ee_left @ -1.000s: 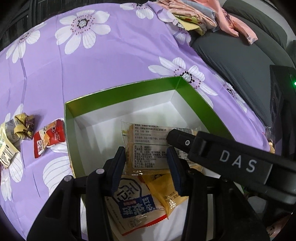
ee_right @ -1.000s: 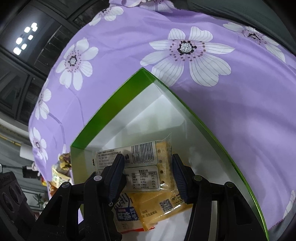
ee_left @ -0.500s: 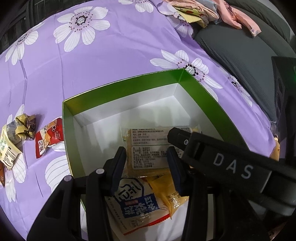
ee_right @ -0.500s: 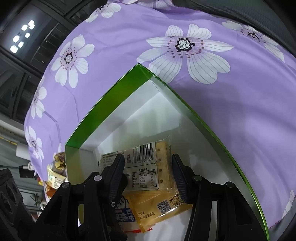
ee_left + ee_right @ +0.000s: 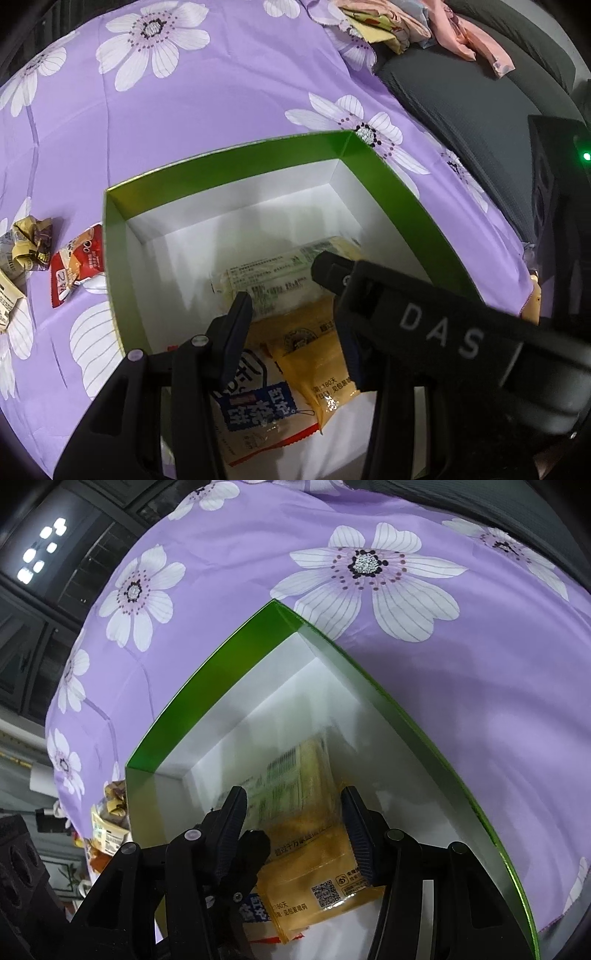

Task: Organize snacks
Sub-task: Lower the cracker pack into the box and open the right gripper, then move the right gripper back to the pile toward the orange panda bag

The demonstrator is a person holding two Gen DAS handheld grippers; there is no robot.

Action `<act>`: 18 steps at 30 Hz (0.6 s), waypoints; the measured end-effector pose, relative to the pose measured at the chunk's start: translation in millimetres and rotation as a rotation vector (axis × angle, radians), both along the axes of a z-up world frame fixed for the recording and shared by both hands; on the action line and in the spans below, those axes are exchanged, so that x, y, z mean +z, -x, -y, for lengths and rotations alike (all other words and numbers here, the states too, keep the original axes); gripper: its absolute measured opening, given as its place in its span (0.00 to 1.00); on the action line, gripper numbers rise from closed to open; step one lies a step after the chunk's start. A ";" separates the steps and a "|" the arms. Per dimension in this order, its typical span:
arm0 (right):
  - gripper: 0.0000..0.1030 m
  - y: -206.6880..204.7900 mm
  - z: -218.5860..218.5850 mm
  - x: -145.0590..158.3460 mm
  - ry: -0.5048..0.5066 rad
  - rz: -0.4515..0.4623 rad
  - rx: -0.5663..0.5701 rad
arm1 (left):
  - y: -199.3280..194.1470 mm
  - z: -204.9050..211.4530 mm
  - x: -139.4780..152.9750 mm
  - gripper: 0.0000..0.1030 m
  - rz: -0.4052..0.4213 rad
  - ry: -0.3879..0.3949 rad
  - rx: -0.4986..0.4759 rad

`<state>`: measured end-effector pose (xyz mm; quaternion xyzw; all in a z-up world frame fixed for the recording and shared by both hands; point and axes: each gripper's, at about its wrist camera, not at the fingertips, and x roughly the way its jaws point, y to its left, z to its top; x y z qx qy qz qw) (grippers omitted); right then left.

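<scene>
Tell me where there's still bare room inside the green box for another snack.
The green box has bare white floor along its far wall and left wall. Its near end is crowded: clear cracker pack, yellow packet and blue-label packet overlap there.

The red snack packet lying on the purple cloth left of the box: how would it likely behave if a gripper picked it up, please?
The red snack packet looks thin and creased, so it is probably light and would crumple rather than stay stiff. Its glossy film may slip between pads. Lying flat on the purple cloth, it seems unlikely to roll.
</scene>
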<state>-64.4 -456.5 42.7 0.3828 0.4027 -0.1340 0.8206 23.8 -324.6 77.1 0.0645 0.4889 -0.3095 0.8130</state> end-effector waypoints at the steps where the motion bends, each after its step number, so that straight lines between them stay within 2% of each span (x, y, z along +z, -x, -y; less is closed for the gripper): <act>1: 0.54 1.3 0.4 1.7 0.005 0.005 -0.005 | 2.6 -1.7 2.4 0.43 0.013 0.003 0.002; 7: 0.54 12.8 -4.4 22.5 0.051 0.081 -0.017 | 14.3 -31.6 30.5 0.45 0.067 0.064 0.029; 9: 0.54 14.5 -9.1 31.2 0.077 0.103 -0.017 | 17.5 -47.5 41.6 0.48 0.088 0.083 0.051; 11: 0.57 15.2 -15.9 40.6 0.097 0.133 -0.010 | 20.7 -69.7 53.7 0.60 0.109 0.104 0.087; 13: 0.67 15.5 -25.1 49.7 0.114 0.170 0.005 | 24.1 -93.5 64.7 0.60 0.131 0.122 0.123; 15: 0.68 15.7 -35.6 59.6 0.137 0.203 0.024 | 26.8 -117.2 74.1 0.68 0.158 0.123 0.161; 17: 0.70 15.2 -45.9 67.6 0.160 0.226 0.041 | 29.8 -143.1 83.6 0.80 0.196 0.111 0.206; 18: 0.73 15.3 -53.4 73.2 0.173 0.248 0.054 | 30.9 -155.4 87.6 0.81 0.212 0.105 0.229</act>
